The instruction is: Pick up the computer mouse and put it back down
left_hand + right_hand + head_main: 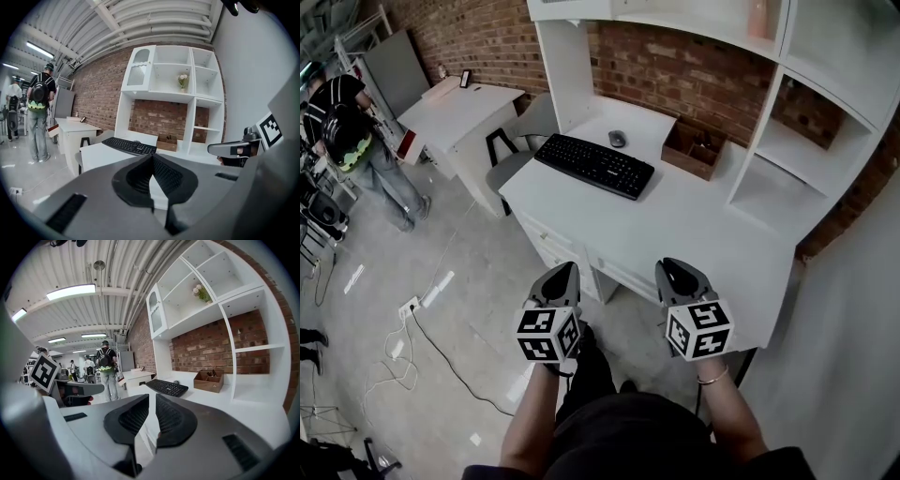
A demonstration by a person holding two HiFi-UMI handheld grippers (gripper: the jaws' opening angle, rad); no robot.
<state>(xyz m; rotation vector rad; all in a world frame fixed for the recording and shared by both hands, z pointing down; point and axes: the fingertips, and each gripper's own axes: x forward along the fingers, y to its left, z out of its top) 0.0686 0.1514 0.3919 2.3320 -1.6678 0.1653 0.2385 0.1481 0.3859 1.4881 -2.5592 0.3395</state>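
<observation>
1. While both grippers hang just short of the desk (694, 225) in the head view, the step in hand looks like the approach, with nothing picked up yet; the left gripper (562, 272) and right gripper (675, 267) sit side by side over the floor; the mouse (618, 138) lies far back on the desk, just past the keyboard (594, 165), well apart from both; a box (694, 148) stands to its right; the near half of the desk is bare, so a reach has room.
2. Left gripper view: its fingers (164, 176) meet at the tips with nothing between them; ahead come the desk's near edge, then the keyboard (129, 146), then the mouse (136, 141) as a small dark lump behind it.
3. Right gripper view: its fingers (171, 420) stand all but together with only a thin slit, empty; the mouse (176, 381) shows beyond the keyboard (167, 387), the box (209, 380) to the right; the next move, I judge, calls for one gripper to travel forward over the desk, part its jaws wide enough for the mouse and settle around it. The right one looks better placed, passing between keyboard and box; both edges want clearance.
</observation>
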